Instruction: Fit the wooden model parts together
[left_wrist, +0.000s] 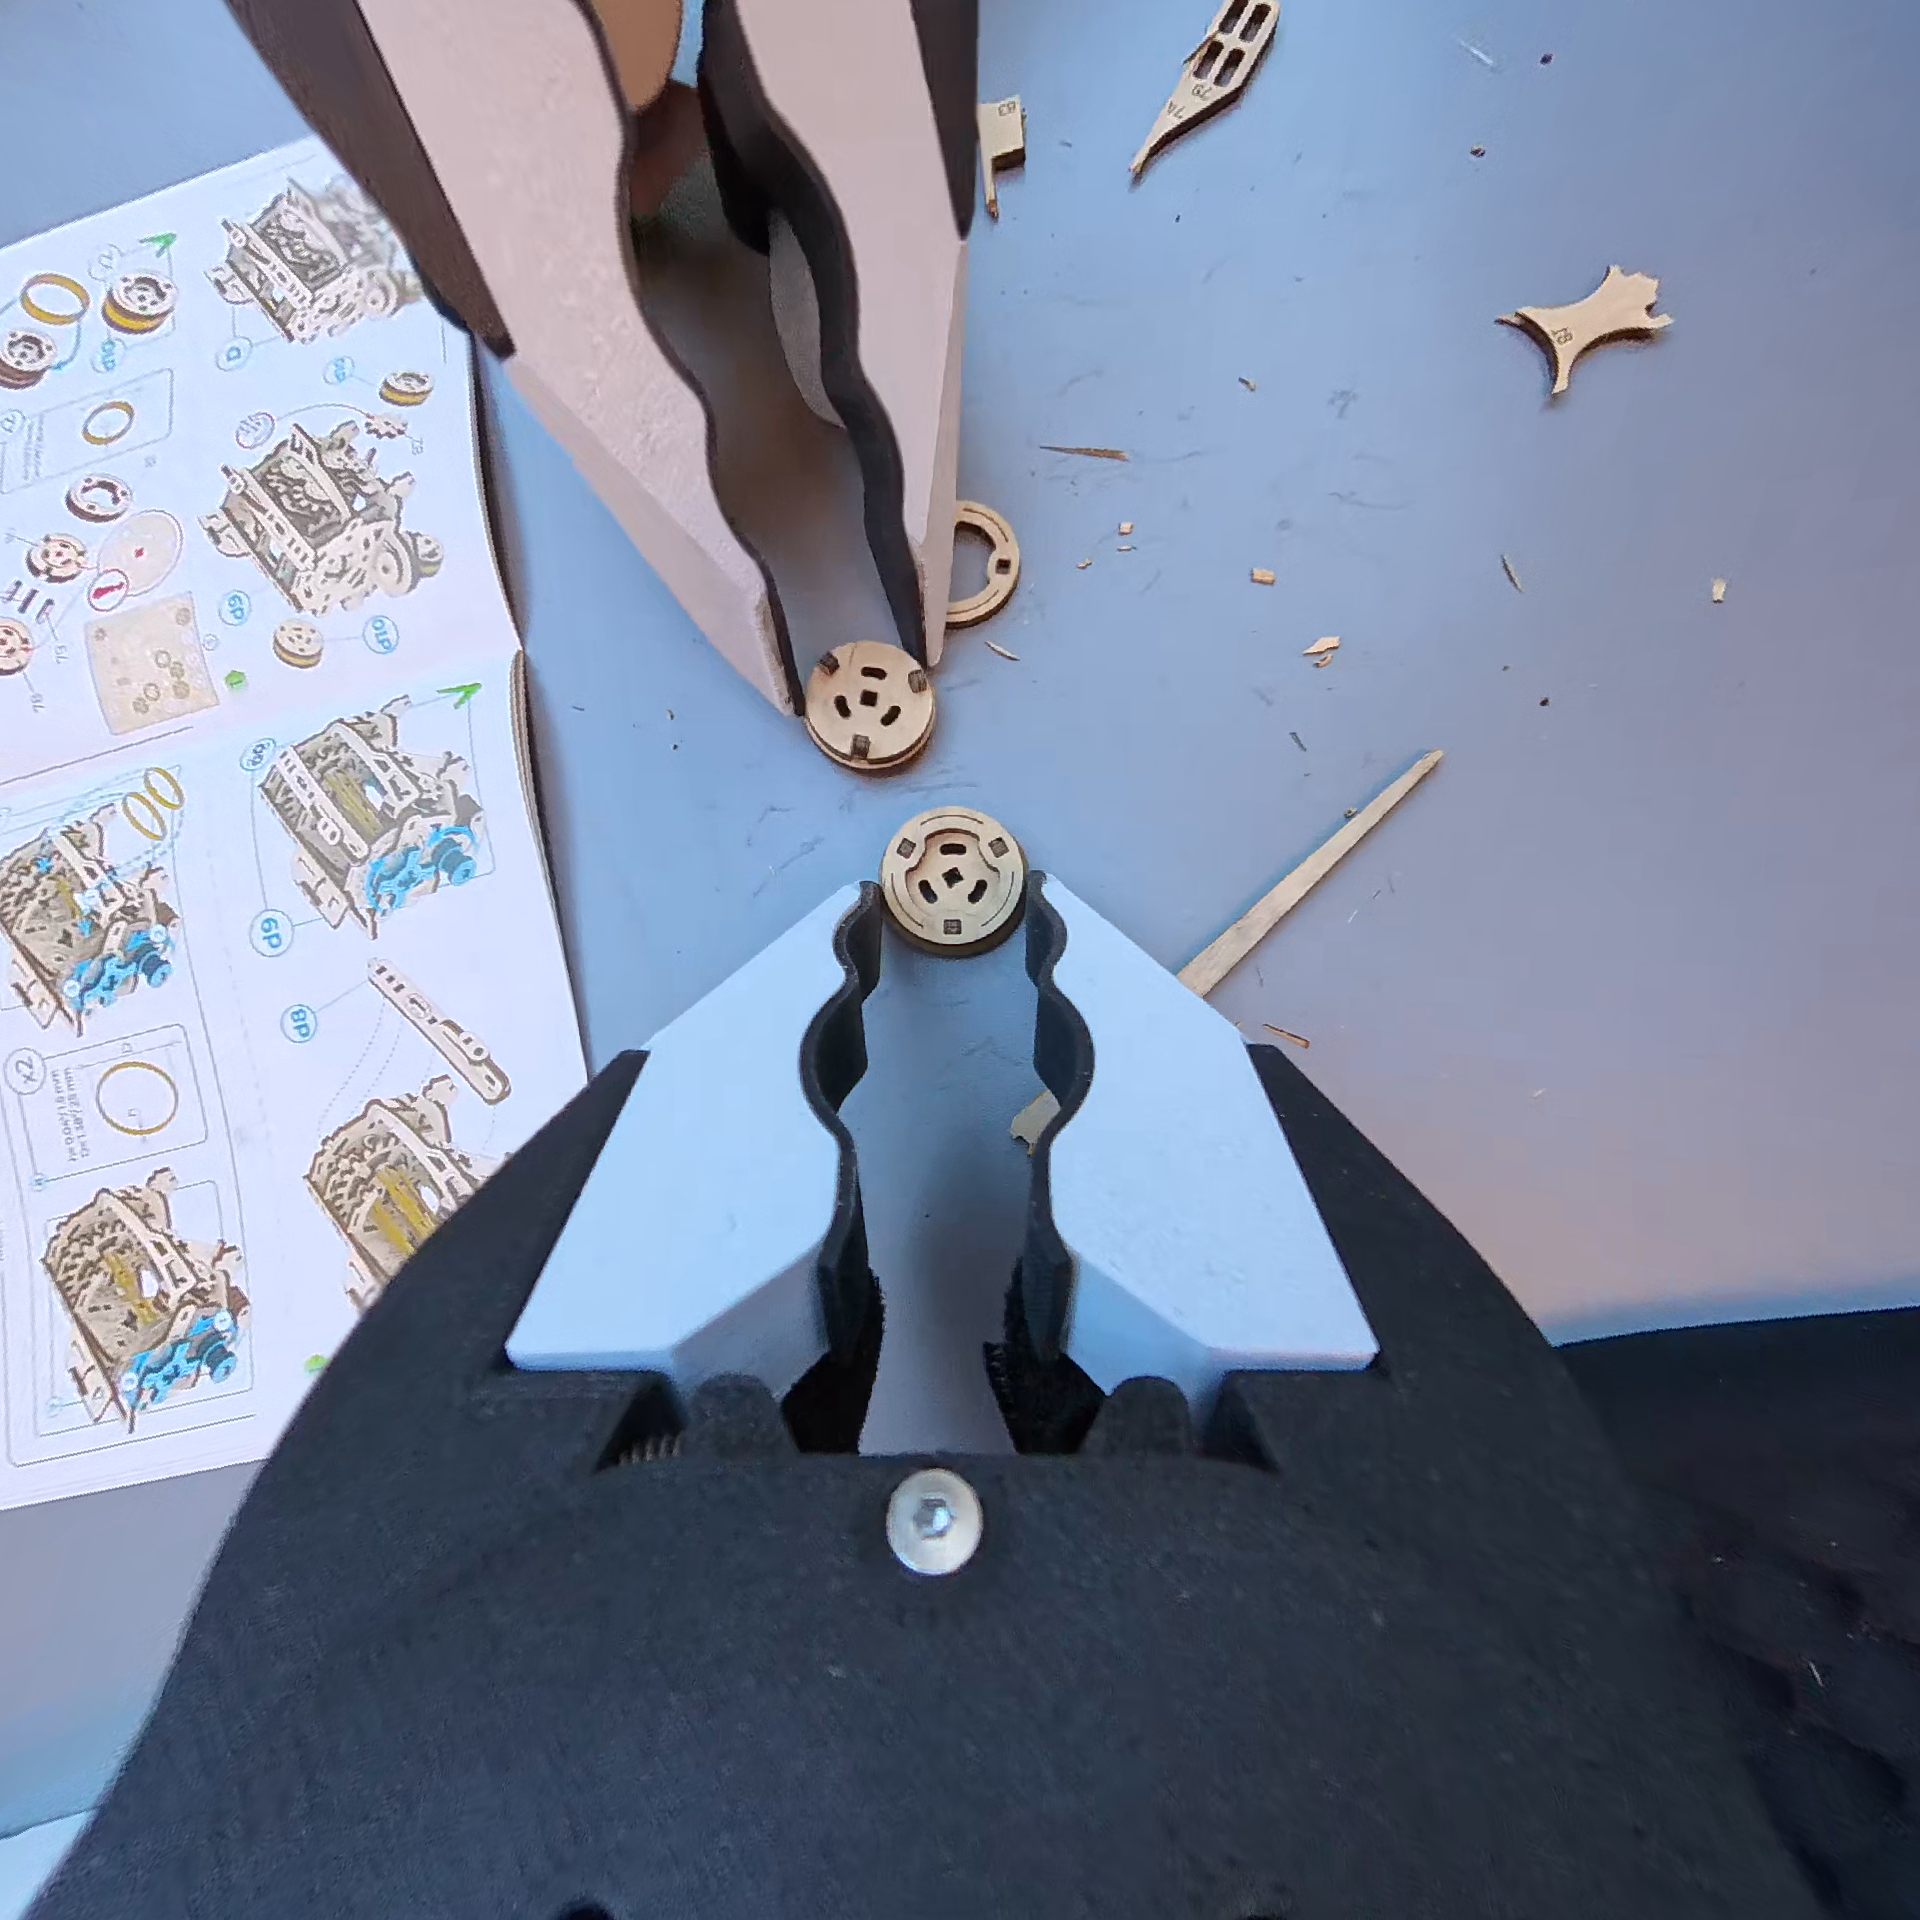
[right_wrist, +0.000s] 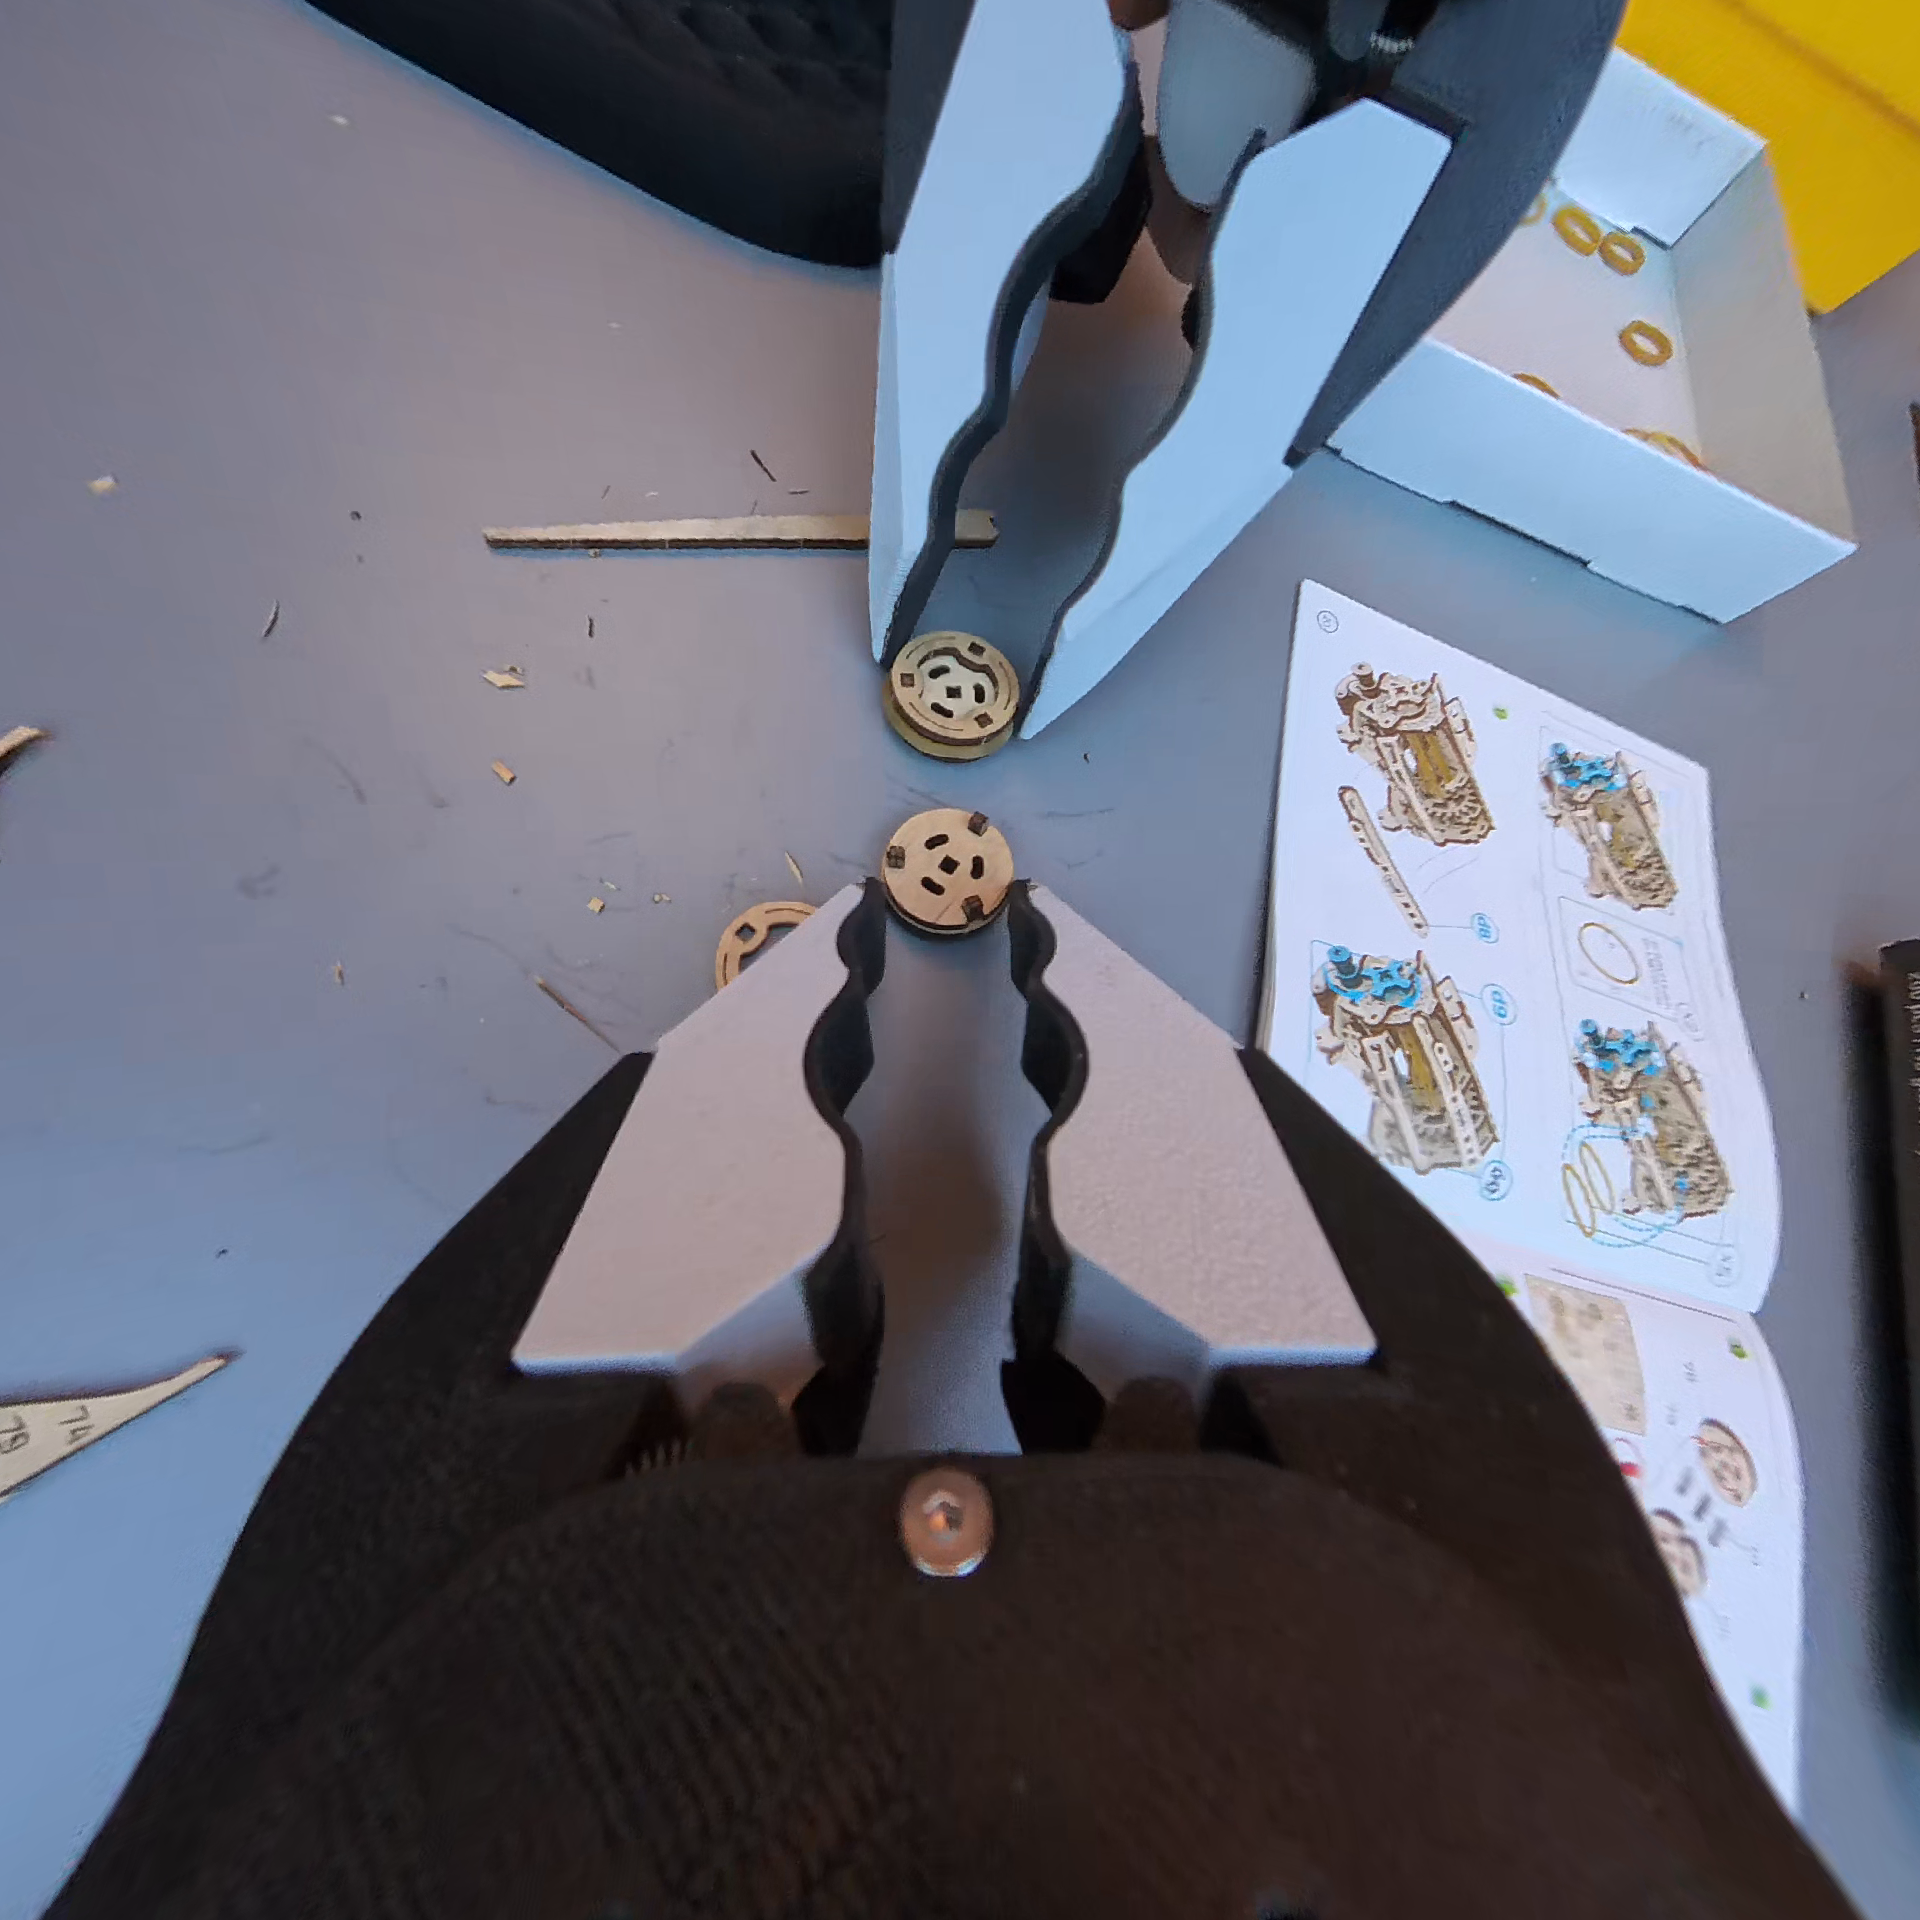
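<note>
1. Gripping one wooden disc each, we hold the two model parts face to face just above the grey table (left_wrist: 1455, 935), close together but not touching.
2. Our left gripper (left_wrist: 953, 894) has its fingertips clamped on the sides of a ringed disc (left_wrist: 953, 894), whose face shows a raised outer ring, curved slots and a square centre hole.
3. Our right gripper (right_wrist: 945, 896) pinches a pegged disc (right_wrist: 947, 869) in the same way; small dark pegs stand up near its edge around a square centre hole.
4. In the left wrist view, the right gripper (left_wrist: 864, 686) comes down from the top with the pegged disc (left_wrist: 869, 707) at its tips; in the right wrist view, the left gripper (right_wrist: 961, 686) does likewise with the ringed disc (right_wrist: 952, 702).
5. A flat wooden ring (left_wrist: 979, 566) with notches lies on the table just beside the right gripper's tip.
6. A long thin wooden strip (left_wrist: 1314, 871) lies near the left gripper, partly hidden under one finger.
7. Farther off we see a star-shaped offcut (left_wrist: 1584, 324), a pointed slotted offcut (left_wrist: 1210, 78) and scattered splinters.
8. An open instruction booklet (left_wrist: 260, 779) of model drawings lies flat to one side of the discs.
9. Beyond the booklet in the right wrist view, a white cardboard tray (right_wrist: 1579, 499) holds several yellow rings (right_wrist: 1647, 343).
</note>
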